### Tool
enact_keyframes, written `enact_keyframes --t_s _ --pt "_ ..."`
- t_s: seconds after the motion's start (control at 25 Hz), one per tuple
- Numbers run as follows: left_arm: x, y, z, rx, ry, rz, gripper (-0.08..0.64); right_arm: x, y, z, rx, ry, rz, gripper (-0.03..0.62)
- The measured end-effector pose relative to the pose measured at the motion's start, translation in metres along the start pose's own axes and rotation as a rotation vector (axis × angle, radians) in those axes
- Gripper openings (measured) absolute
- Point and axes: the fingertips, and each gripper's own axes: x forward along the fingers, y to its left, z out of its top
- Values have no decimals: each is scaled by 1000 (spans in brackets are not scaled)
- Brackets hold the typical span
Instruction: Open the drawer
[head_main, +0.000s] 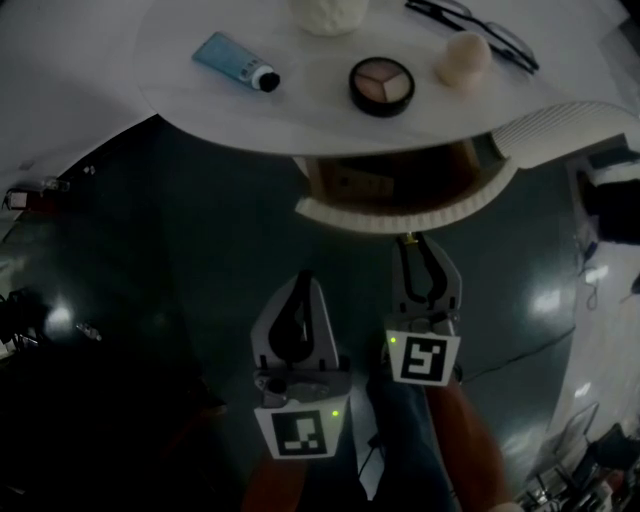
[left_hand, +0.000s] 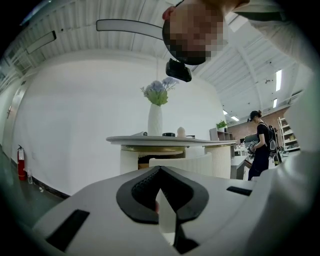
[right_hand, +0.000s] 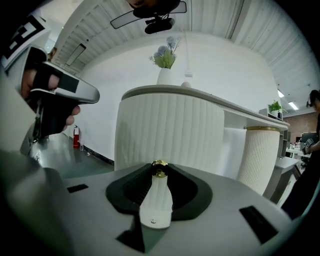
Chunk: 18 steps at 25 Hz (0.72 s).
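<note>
White and rounded, a table (head_main: 200, 90) fills the top of the head view. Beneath its edge the drawer (head_main: 400, 212), with a curved ribbed front, stands partway out, its wooden inside showing. The right gripper (head_main: 410, 243) meets that front, its tongs pinching the small gold knob (right_hand: 159, 169). The left gripper (head_main: 304, 278) hangs beside it, apart from the drawer, tongs pressed together on nothing.

The step in hand appears to be the pull itself. The next move likely calls for a straight, level draw toward the person, with a firm pinch so the knob does not slip.

Only the head view shows how far out the drawer stands. Only the right gripper view shows the knob between the tips. The left gripper view alone shows the table side-on, with a vase of flowers (left_hand: 155, 117).
</note>
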Motion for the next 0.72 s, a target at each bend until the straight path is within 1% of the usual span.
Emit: enact_keyframes --t_s 0.44,0.56,0.72 --pt "-43 -14 10 1 1 39 3 -73 9 -21 22 29 5 103" --pt "-48 -17 16 2 0 47 3 -85 10 -27 31 56 14 103" --pt "-53 -20 23 5 -2 55 3 -98 13 -32 10 68 35 103"
